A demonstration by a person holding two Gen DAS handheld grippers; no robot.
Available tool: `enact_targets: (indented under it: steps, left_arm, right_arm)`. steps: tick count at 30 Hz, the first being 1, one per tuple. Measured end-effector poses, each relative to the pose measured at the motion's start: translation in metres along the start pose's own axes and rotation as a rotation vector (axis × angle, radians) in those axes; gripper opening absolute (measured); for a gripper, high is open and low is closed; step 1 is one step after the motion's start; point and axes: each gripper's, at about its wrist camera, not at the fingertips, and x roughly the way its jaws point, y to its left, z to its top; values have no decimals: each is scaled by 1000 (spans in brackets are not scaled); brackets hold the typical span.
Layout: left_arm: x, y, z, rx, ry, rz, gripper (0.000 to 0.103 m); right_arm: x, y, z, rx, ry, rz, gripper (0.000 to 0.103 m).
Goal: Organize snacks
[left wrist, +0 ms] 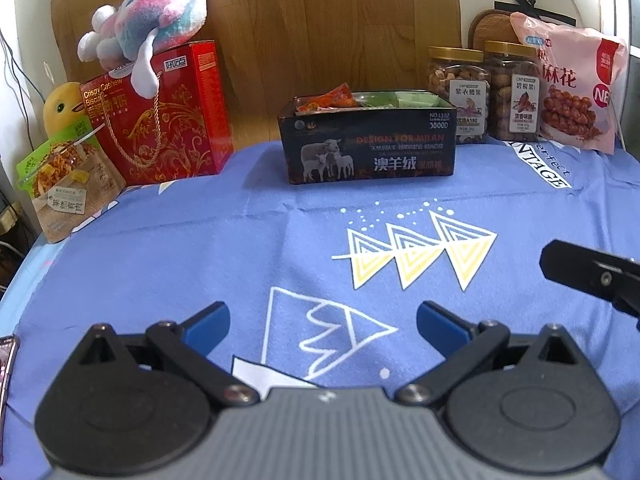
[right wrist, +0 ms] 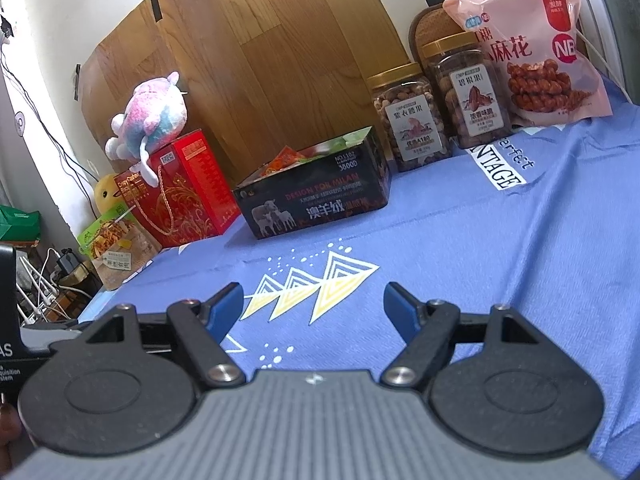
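With both claws spread wide and empty, left gripper [left wrist: 323, 322] and right gripper [right wrist: 313, 307] sit low over the blue cloth [left wrist: 168, 248]. Snack tin [left wrist: 370, 142] is dead ahead, well apart, already holding packets. Suggest: pick loose bags first, approach level, drop inside the rim.

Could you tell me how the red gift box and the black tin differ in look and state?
The red gift box stands tall and closed, with a rope handle and a plush toy on top; the black tin is low, wide and open, with snack packets showing inside. The gift box bears gold ornament, the tin a picture of sheep. Both stand at the back of the blue cloth, against the wooden board.
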Motion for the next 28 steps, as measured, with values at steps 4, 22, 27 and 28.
enact_targets:
  steps: [4, 22, 27, 28]
  left_arm:
    - [-1, 0, 1, 1, -15, 13, 103]
    - [-6, -1, 12, -10, -32, 14, 103]
    - [-5, 0, 12, -26, -30, -26, 103]
    - [-5, 1, 13, -30, -31, -33, 103]
  right_arm:
    - [0, -2, 0, 5, 0, -1, 79]
    - [-4, -4, 4, 5, -11, 3, 79]
    - [-5, -4, 4, 3, -14, 1, 79]
    - [-5, -4, 5, 1, -15, -1, 79]
